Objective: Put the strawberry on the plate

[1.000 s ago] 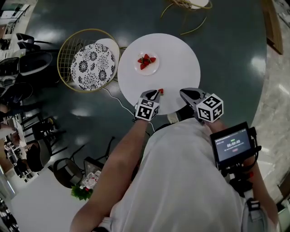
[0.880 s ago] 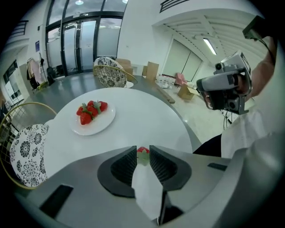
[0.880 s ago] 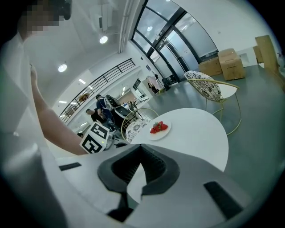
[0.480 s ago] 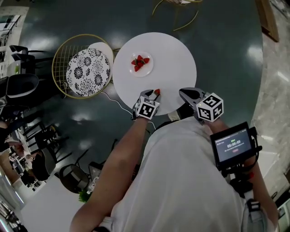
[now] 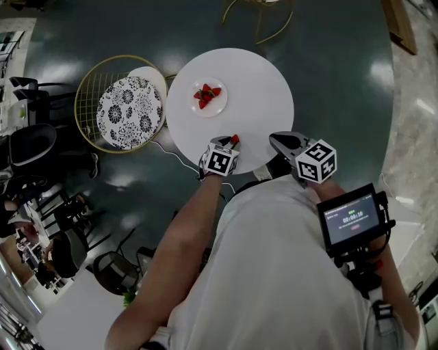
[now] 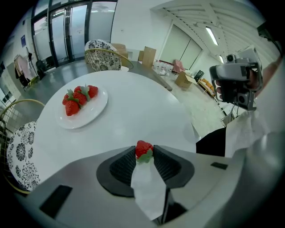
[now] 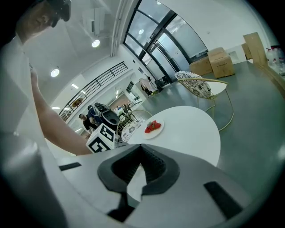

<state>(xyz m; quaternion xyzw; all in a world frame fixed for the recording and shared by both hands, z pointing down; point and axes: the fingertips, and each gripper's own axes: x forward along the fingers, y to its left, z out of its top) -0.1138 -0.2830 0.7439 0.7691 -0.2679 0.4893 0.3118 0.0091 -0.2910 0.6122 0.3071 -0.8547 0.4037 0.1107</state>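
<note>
A red strawberry (image 6: 143, 148) with a green calyx sits on the round white table (image 5: 263, 82) near its front edge. My left gripper (image 6: 144, 154) points steeply down over it. Its jaws have just been closing, and the pads touch the strawberry (image 5: 235, 139) on both sides. A small white plate (image 6: 91, 111) with three strawberries (image 6: 78, 97) lies farther back on the table, to the left. My right gripper (image 5: 275, 141) hovers at the table's near right edge, its jaws together with nothing between them. That plate (image 7: 153, 127) also shows far off in the right gripper view.
A gold wire chair with a black-and-white patterned cushion (image 5: 129, 113) stands left of the table. Another gold chair frame (image 5: 263, 20) is beyond it. A small screen (image 5: 352, 219) is mounted on the person's right arm. The floor is dark and glossy.
The left gripper has sunk toward the table. The strawberry lay just beside its tip a second ago and now sits between the jaws. The right gripper has stayed put.
</note>
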